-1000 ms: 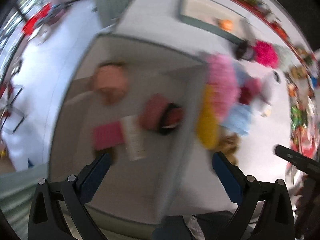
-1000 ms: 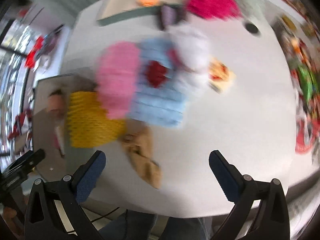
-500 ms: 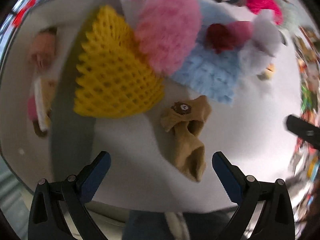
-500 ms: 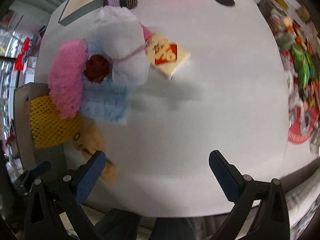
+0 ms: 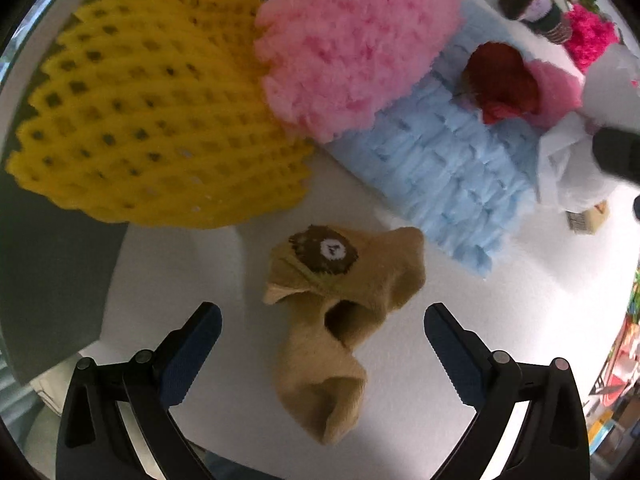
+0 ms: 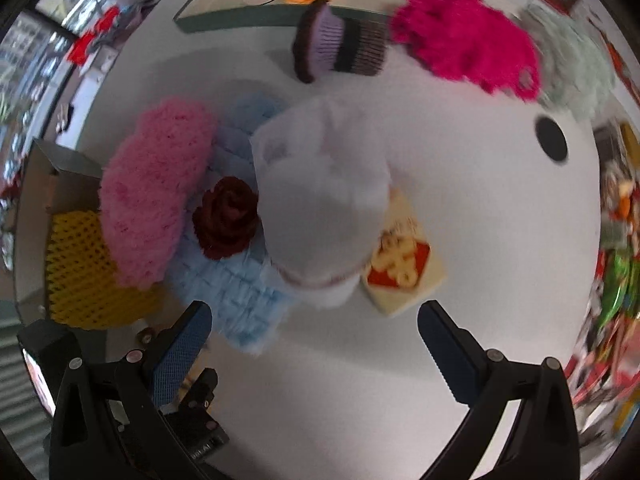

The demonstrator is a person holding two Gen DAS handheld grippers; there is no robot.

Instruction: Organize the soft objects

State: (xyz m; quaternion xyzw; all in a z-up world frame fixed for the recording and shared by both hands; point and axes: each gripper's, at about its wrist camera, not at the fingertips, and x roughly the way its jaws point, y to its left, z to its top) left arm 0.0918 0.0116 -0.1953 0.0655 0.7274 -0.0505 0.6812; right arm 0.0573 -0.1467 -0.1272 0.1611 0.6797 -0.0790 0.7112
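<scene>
Light: bright, even daylight | Shadows: soft beneath the tan sock (image 5: 336,320) | Blur: motion smear at the tabletop's (image 6: 460,160) far edge | Distortion: strong fisheye bending, dark corners

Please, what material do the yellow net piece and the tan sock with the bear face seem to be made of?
The yellow net piece looks like soft foam mesh: matte, thick strands, regular square holes. The tan sock with the bear face looks like knitted fabric: limp folds, the brown bear knitted in.
</scene>
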